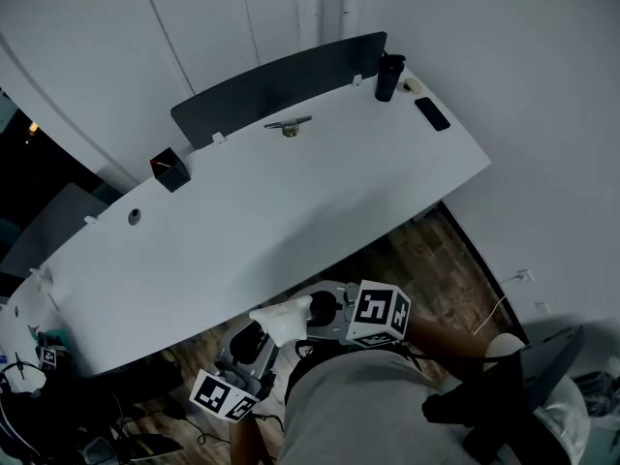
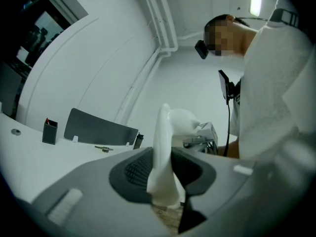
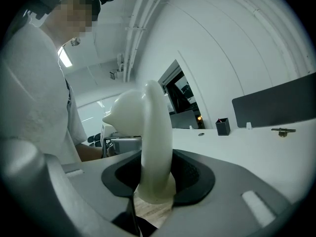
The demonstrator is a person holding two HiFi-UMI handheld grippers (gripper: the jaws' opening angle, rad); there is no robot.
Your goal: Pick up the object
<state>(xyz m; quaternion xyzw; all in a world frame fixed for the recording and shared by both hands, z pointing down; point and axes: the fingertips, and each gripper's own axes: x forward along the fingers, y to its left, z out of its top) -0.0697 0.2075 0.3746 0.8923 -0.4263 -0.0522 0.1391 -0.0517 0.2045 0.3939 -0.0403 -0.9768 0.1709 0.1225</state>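
Obj [image 1: 281,320] btwn L fingers [image 2: 131,172], R fingers [image 3: 190,177]

Head view looks steeply down; gripper views, seemingly level, share desk [image 1: 291,201].

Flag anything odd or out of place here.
One oddity: the white object is pinched by both the left gripper and the right gripper at once, held off the desk near the person's body. On the desk nothing looks spilled, toppled or damaged.
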